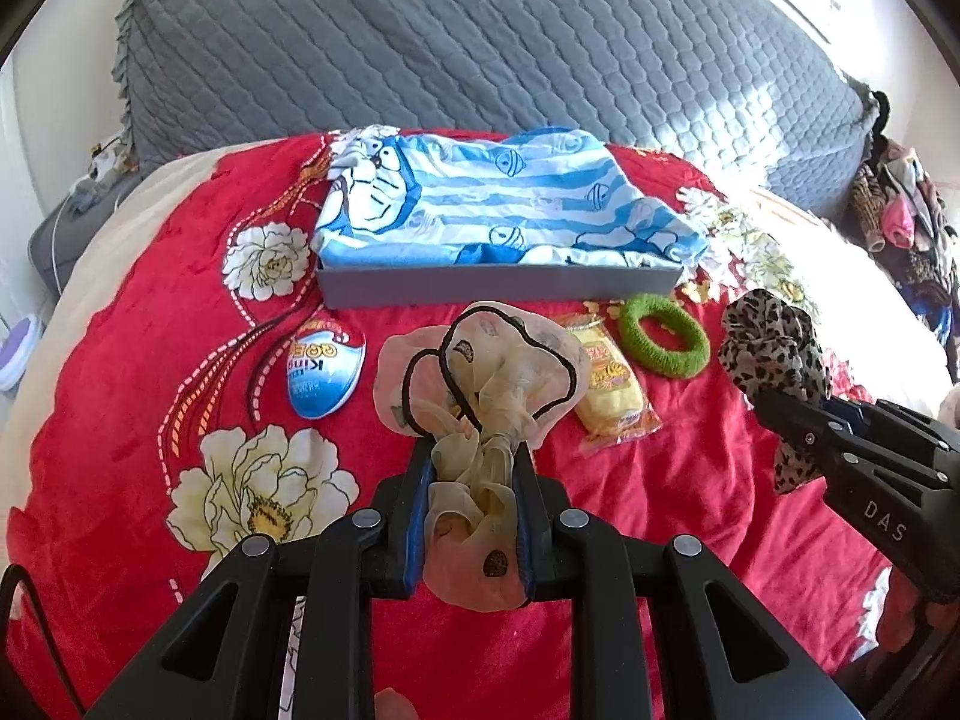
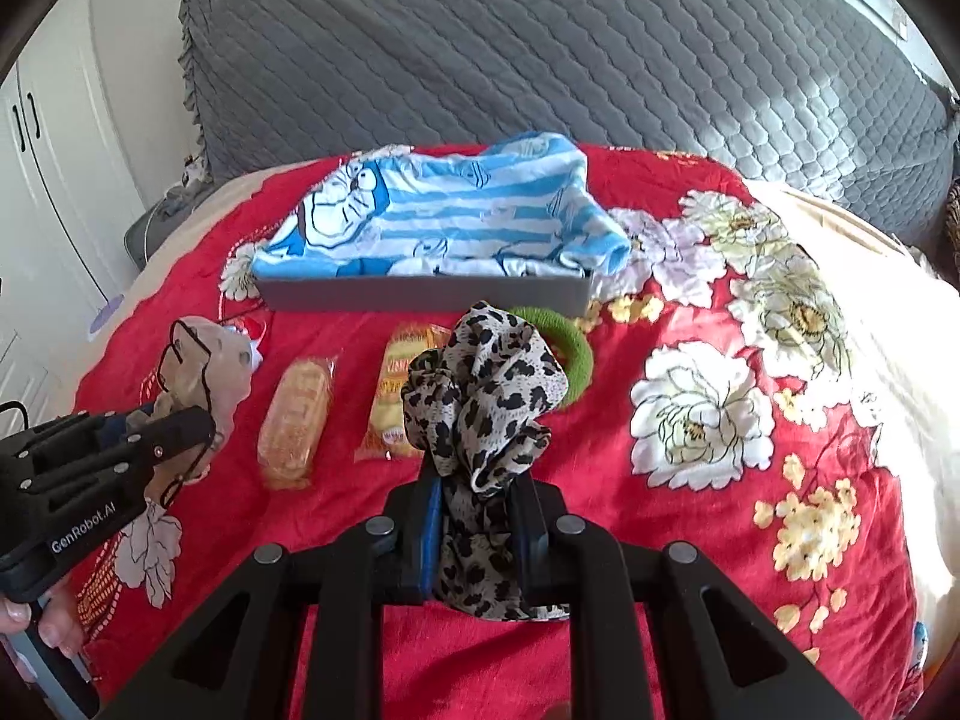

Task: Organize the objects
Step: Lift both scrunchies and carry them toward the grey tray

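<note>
Red plush with big white and cream flowers covers the bed (image 1: 690,480), and everything being sorted lies on this blanket. The left tool (image 1: 471,450) is clamped tight on a sheer cream scrunchie (image 1: 480,372) edged in black, which billows out past its tips above the blanket. The right tool (image 2: 474,480) is closed the same way on a leopard-print scrunchie (image 2: 480,384), the fabric bunched between its blue-lined inner faces and held clear of the bed. At the far side sits a shallow grey box (image 1: 498,287) with a blue-and-white striped cartoon cloth (image 1: 492,192) lying in it and spilling over its edges. Just in front of the box lies a green hair tie (image 1: 663,336) and, beside it, a yellow snack packet (image 1: 612,390). From the right-hand camera a second, browner snack packet (image 2: 297,420) shows to the left of the yellow one. A blue, white and red egg-shaped package (image 1: 324,366) rests on the blanket left of the cream scrunchie. Behind it all stands a grey quilted headboard cover (image 1: 480,30). A person's fingers (image 2: 54,624) grip the left tool's handle at the lower left.
</note>
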Available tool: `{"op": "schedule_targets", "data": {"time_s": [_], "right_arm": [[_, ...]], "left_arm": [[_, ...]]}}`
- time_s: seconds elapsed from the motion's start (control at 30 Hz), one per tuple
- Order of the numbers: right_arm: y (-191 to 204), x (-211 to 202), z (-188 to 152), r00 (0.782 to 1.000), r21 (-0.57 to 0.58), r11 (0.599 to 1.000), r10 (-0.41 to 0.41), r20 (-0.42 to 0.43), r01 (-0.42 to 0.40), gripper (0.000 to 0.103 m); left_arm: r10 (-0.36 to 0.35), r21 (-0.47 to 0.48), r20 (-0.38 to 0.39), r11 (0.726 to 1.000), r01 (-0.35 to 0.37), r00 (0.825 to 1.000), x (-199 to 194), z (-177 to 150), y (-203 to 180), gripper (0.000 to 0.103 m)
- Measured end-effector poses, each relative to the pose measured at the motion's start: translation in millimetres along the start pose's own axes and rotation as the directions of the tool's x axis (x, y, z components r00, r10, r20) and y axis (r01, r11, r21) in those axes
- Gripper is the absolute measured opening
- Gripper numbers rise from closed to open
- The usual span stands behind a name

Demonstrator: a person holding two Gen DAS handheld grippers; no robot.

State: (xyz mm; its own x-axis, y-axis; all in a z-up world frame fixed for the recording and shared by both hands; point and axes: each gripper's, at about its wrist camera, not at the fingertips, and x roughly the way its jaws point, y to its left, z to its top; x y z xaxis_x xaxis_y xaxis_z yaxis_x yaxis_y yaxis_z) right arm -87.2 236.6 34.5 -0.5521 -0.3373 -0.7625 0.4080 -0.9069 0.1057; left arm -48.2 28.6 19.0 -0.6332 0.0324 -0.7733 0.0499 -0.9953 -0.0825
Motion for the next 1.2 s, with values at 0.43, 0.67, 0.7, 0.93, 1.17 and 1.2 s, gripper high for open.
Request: {"op": "schedule_targets", "data": {"time_s": [0.43,0.67,0.7,0.93,1.17,1.2], "right_arm": [[0,-12,16,0.998,0.001,1.000,-0.004,0.055,0.003,0.019],[2,-21,28,0.996,0.009,1.000,-0.003,0.089,0.002,0.019],[2,-22,29,0.996,0.011,1.000,-0.001,0.092,0.000,0.019],[6,-24,37,0.994,0.007,1.000,0.005,0.105,-0.005,0.019],[10,-28,47,0.991,0.007,1.000,0.014,0.132,-0.015,0.019],[11,-28,47,0.991,0.005,1.000,0.015,0.135,-0.015,0.019]], "left_arm": [[0.010,-0.013,0.052,1.000,-0.010,0.999,-12,18,-1,0.023],[0.016,-0.009,0.074,1.000,-0.016,0.997,-18,26,-6,0.023],[0.017,-0.010,0.077,1.000,-0.017,0.997,-19,27,-6,0.023],[0.021,-0.007,0.101,1.000,-0.020,0.995,-24,38,-8,0.023],[0.017,-0.006,0.115,1.000,-0.016,0.993,-27,46,-9,0.023],[0.019,-0.004,0.118,1.000,-0.019,0.993,-28,47,-10,0.023]]}}
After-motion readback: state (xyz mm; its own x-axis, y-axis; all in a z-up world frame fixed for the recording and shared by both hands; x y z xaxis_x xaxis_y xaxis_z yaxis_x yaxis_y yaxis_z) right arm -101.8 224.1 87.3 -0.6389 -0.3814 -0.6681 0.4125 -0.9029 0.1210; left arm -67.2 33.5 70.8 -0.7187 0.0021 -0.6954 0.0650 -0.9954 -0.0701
